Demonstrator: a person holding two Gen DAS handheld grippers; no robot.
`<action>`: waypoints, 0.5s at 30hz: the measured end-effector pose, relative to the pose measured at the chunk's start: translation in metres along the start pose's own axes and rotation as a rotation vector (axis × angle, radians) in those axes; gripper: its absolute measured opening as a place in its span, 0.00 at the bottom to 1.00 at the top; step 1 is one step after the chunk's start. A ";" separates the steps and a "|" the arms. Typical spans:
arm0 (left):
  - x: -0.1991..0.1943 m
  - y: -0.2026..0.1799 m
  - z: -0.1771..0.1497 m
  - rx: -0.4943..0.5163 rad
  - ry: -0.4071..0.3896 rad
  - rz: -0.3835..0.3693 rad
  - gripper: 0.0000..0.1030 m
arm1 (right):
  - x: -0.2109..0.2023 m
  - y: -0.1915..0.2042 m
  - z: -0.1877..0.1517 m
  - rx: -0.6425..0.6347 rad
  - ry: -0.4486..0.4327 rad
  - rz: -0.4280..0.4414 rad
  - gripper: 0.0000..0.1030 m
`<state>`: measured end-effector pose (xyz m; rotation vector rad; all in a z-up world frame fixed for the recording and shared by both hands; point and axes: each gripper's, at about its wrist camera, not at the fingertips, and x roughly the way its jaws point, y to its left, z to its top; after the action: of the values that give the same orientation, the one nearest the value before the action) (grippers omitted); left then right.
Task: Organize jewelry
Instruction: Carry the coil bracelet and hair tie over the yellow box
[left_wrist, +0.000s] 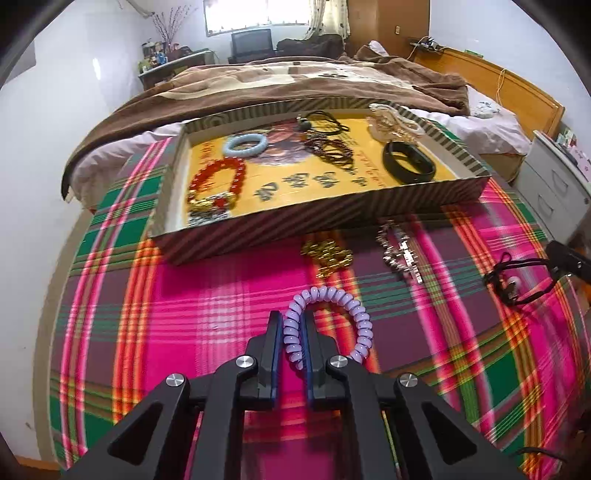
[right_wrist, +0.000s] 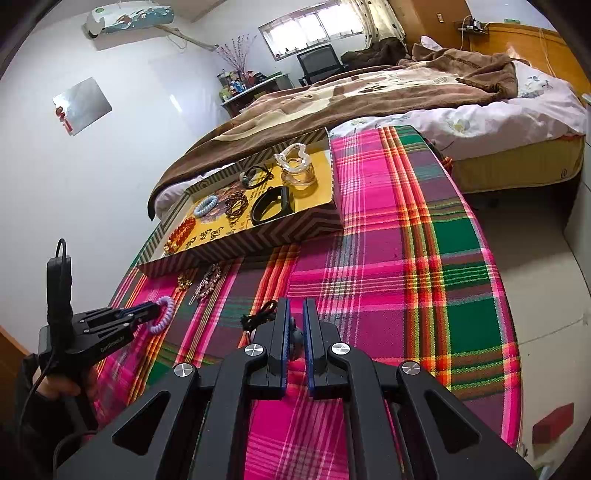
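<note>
Lilac coil bracelet is sitting pinched in the closed left gripper, just above the plaid tabletop. Right gripper is clamping a black cord necklace, its cord trailing on the cloth. Beyond, gold chain and silver piece are lying loose beside the tray. Tray is holding red beads, blue bangle, dark beads, black band, clear glass piece.

Left tool clamps the purple coil bracelet over plaid cloth.
</note>
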<state>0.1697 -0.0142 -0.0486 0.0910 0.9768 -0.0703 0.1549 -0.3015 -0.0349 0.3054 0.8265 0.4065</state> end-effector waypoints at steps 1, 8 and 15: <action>0.000 0.004 -0.001 -0.009 0.001 0.007 0.09 | 0.000 0.000 0.000 0.000 0.000 0.000 0.07; -0.006 0.018 -0.006 -0.048 -0.007 -0.017 0.09 | -0.004 0.006 0.002 -0.008 -0.015 0.002 0.07; -0.025 0.023 0.000 -0.056 -0.067 -0.047 0.09 | -0.006 0.009 0.006 -0.018 -0.028 -0.006 0.07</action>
<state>0.1580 0.0089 -0.0267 0.0137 0.9137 -0.0883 0.1532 -0.2968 -0.0233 0.2917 0.7959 0.4028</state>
